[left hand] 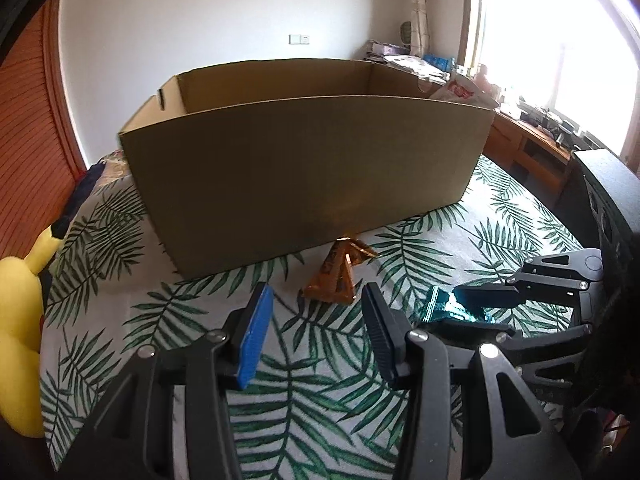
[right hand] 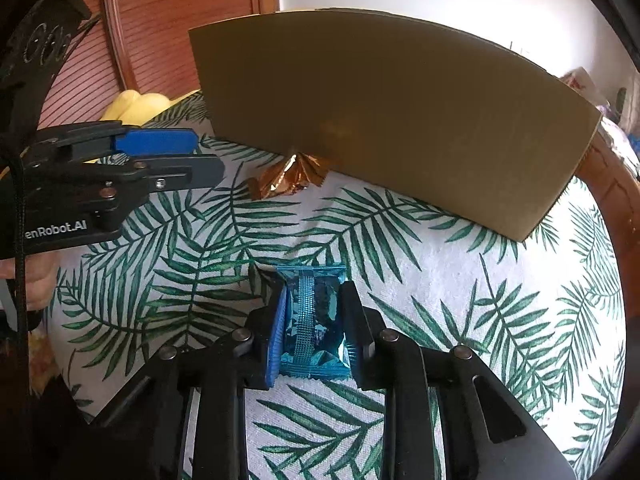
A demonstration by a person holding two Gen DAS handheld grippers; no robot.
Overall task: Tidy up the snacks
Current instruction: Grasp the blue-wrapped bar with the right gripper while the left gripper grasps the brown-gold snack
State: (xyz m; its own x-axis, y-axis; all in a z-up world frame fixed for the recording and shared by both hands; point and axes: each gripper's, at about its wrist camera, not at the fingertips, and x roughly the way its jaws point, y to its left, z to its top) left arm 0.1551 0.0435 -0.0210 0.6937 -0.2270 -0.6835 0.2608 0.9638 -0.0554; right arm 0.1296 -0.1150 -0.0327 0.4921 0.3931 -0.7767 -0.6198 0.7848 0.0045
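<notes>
The right hand-held gripper [right hand: 312, 320] is clamped on a blue foil snack packet [right hand: 314, 320], both pads pressed to its sides, low over the leaf-print tabletop [right hand: 460, 280]. The left hand-held gripper [left hand: 316, 320] hangs with its jaws apart and nothing between them, pointing at an orange foil snack packet [left hand: 340, 272] that lies on the tabletop just against the near wall of the open cardboard box [left hand: 304, 168]. A yellow plush toy [left hand: 20, 340] sits at the far left edge
</notes>
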